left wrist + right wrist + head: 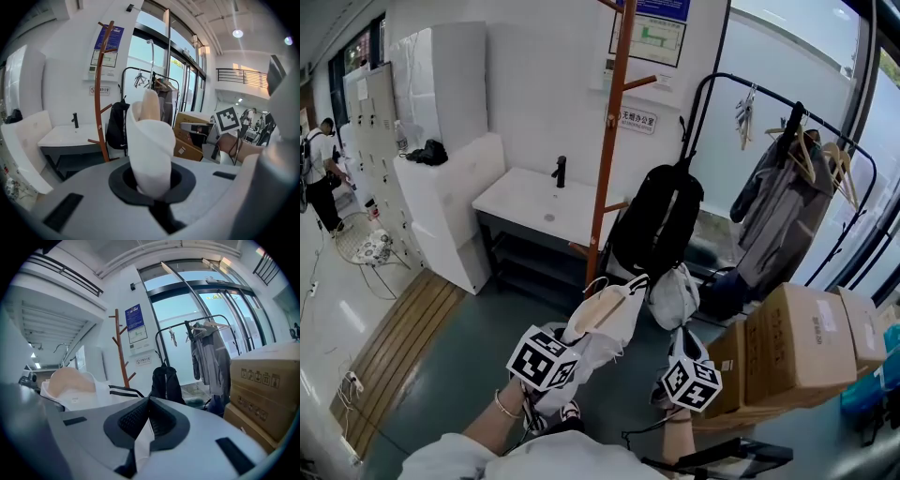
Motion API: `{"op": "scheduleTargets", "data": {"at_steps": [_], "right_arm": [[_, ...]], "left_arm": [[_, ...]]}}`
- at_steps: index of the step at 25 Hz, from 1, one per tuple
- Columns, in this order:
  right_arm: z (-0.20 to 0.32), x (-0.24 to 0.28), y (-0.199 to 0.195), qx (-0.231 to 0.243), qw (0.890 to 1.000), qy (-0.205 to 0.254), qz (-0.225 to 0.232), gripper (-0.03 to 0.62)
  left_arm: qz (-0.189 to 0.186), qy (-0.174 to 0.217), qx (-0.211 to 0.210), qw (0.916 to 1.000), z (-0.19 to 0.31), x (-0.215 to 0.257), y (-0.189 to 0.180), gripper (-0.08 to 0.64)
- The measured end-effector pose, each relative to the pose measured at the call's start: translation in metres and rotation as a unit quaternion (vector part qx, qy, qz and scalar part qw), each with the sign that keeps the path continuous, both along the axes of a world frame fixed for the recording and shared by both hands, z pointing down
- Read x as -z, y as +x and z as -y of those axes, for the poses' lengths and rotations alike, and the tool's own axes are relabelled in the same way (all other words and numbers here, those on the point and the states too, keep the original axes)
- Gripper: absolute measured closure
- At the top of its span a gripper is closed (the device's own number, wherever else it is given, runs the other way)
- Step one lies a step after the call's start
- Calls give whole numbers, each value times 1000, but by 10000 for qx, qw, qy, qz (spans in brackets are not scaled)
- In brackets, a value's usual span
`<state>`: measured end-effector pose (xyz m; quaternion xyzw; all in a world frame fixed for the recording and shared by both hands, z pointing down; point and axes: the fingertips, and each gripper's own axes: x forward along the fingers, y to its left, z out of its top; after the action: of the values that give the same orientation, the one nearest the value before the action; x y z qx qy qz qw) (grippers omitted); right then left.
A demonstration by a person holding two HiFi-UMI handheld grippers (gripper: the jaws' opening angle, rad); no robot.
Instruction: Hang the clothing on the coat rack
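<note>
Both tools were clenched on cloth: the left gripper (pixel 153 185) pinched a rolled fold of the white garment (pixel 614 314) upright between its jaws, and the right gripper (pixel 146 420) nipped a thin white edge, apparently of the same piece. The garment was bunched between the two, held up in the air in front of the person and well apart from the rack (pixel 609 141), which stood farther off. By my reading the pick-up was done and the hanging had not begun: the piece was yet to be carried to the rack, lifted, and hooked over a free peg. A black backpack (pixel 656 220) already hung low on the rack, while the upper pegs looked bare. Below lay a smooth dark floor (pixel 478 347), with pale wooden slats (pixel 398 347) at the near left. A white counter (pixel 539 202) with a black tap stood left of the rack. To the right stood a rail (pixel 825 127) bearing a grey coat (pixel 783 202), and cardboard boxes (pixel 797 342) sat near right by glass walls.
</note>
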<state>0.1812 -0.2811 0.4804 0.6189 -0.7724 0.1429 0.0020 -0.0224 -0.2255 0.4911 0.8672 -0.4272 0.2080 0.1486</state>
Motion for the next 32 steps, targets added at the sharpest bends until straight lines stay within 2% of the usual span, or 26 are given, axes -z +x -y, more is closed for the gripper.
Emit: {"op": "scheduleTargets", "data": {"at_steps": [10,16,32], "right_arm": [[65,5,7,-56,10000,-57,-22,569],[105,1,-5,131,9998,-143,23,569],[200,8,-23,337,9988,8,-352,569]], "left_arm": [[1,68,-254,9997,73,9,11,548],[104,31,-319,9994,113,6,12,548],[106,-233,-725,9970,198,-13,35,548]]}}
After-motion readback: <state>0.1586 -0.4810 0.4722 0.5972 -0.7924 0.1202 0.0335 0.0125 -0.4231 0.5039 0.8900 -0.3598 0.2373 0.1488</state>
